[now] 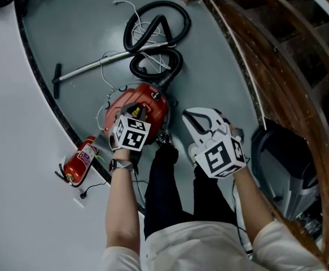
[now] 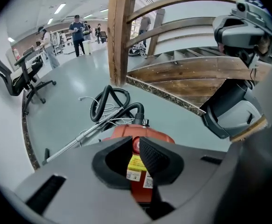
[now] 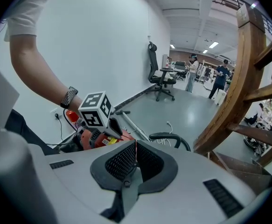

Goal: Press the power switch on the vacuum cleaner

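Observation:
A red vacuum cleaner [image 1: 147,101] stands on the grey floor, its black hose [image 1: 153,33] coiled behind it and its metal wand [image 1: 91,68] lying to the left. My left gripper [image 1: 137,110] hovers right over the cleaner's top. Its jaws stand a narrow gap apart, and through that gap the red body [image 2: 149,134] and a yellow label show. Nothing is held between them. My right gripper [image 1: 193,117] is to the right of the cleaner, off it, with its pads [image 3: 126,160] closed together and empty. The right gripper view shows the cleaner [image 3: 87,136] under the left hand.
A red fire extinguisher [image 1: 79,160] lies by the curved white wall at left. A wooden stair railing [image 1: 277,66] curves along the right, with a grey and white machine [image 1: 288,157] below it. The person's dark-trousered legs [image 1: 175,191] stand just behind the cleaner. An office chair [image 2: 19,78] and people [image 2: 77,31] are far off.

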The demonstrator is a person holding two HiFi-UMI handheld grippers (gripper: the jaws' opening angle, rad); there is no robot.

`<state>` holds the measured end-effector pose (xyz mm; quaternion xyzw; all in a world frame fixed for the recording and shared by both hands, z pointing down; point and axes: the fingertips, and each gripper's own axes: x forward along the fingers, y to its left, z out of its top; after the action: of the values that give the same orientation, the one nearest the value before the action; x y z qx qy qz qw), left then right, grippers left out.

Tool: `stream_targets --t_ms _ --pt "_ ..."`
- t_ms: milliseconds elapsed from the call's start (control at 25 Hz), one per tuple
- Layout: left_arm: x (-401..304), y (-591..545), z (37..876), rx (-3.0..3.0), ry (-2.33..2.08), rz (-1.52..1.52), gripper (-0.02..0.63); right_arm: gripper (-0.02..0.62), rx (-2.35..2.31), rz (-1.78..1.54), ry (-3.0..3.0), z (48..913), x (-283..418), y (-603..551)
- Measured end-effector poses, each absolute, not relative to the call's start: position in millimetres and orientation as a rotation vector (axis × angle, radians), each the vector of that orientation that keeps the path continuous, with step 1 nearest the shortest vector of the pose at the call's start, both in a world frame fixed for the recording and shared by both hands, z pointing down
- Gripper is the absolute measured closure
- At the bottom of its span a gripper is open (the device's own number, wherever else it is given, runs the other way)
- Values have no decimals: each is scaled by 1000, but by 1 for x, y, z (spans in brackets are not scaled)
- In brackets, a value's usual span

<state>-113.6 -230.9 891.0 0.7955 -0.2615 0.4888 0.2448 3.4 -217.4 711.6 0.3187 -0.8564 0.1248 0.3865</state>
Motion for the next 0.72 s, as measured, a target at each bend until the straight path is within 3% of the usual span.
stream_targets --t_ms 160,720 --pt "-121 -215 879 2182 -719 1378 604 565 812 307 -2184 698 5 -214" --pt "-131 -196 790 2248 -841 1369 604 566 744 246 -2222 643 -2 -196"
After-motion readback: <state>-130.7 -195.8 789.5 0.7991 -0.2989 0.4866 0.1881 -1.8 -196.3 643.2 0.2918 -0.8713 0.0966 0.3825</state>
